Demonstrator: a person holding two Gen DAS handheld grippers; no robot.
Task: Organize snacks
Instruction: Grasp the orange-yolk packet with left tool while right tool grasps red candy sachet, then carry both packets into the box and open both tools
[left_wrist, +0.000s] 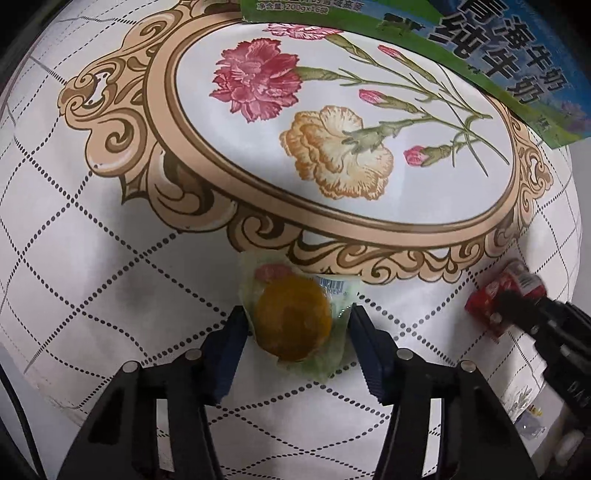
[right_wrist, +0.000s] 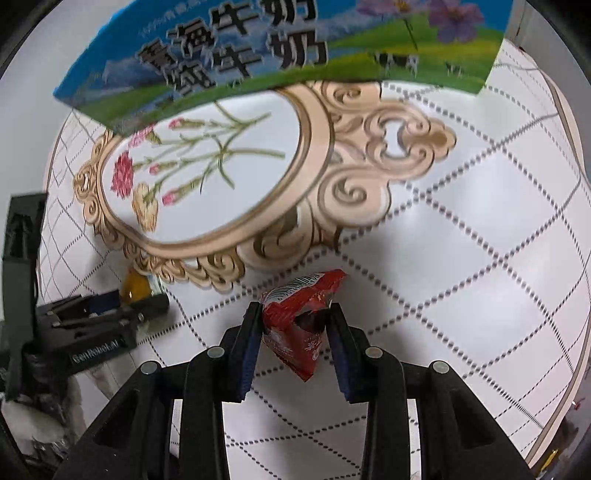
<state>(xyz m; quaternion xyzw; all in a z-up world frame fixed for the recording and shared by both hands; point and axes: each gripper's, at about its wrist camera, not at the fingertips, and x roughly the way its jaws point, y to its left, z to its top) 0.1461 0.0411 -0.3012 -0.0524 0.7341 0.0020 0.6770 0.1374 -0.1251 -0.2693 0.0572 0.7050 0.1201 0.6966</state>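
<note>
Left tool (left_wrist: 297, 325) is pinching orange pastry packet (left_wrist: 293, 317); right tool (right_wrist: 295, 314) is pinching red snack packet (right_wrist: 299, 321) above patterned surface (right_wrist: 461, 221).

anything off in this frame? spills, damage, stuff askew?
Nothing spilled or torn. The left gripper brackets the green-wrapped pastry; the right gripper pinches the red snack packet, which looks crumpled and tilted between the pads. The milk carton box sits at the table's far side, apparently intact.

Glossy red plastic wrapper (right_wrist: 301, 321), crinkled
</note>
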